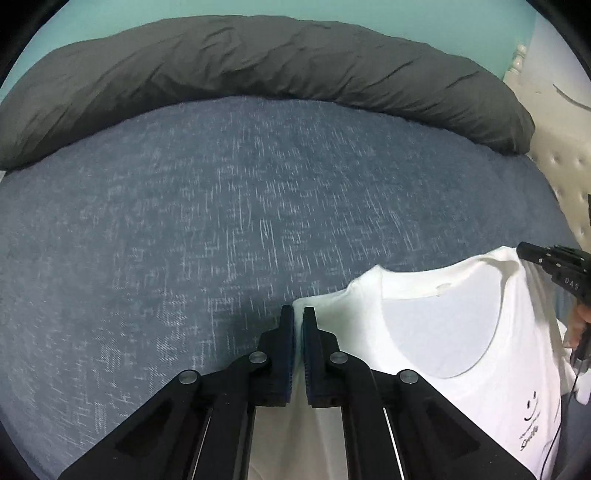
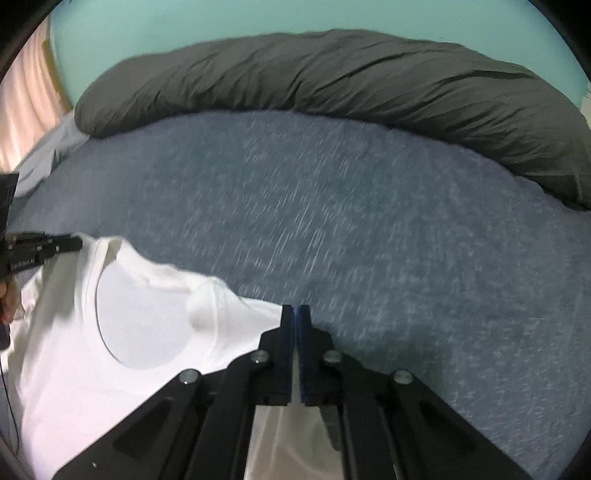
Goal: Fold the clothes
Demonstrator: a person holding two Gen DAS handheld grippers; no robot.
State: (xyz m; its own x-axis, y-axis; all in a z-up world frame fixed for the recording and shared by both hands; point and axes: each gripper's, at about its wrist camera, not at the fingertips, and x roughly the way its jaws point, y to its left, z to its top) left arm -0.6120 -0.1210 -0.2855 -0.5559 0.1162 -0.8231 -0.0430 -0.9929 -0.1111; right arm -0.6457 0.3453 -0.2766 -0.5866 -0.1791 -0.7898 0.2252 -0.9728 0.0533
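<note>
Pinching both shoulders of the white T-shirt | left gripper clenched on one shoulder edge, right gripper clenched on the other | shirt held stretched just above the blue bedspread, neckline toward the dark pillow | likely so it lays down flat for folding.

Blue sheet covers bed. Dark grey duvet bunched along far edge. Teal wall behind. White tufted headboard beside.

The white shirt runs off the bottom edge (small chest print unreadable).
</note>
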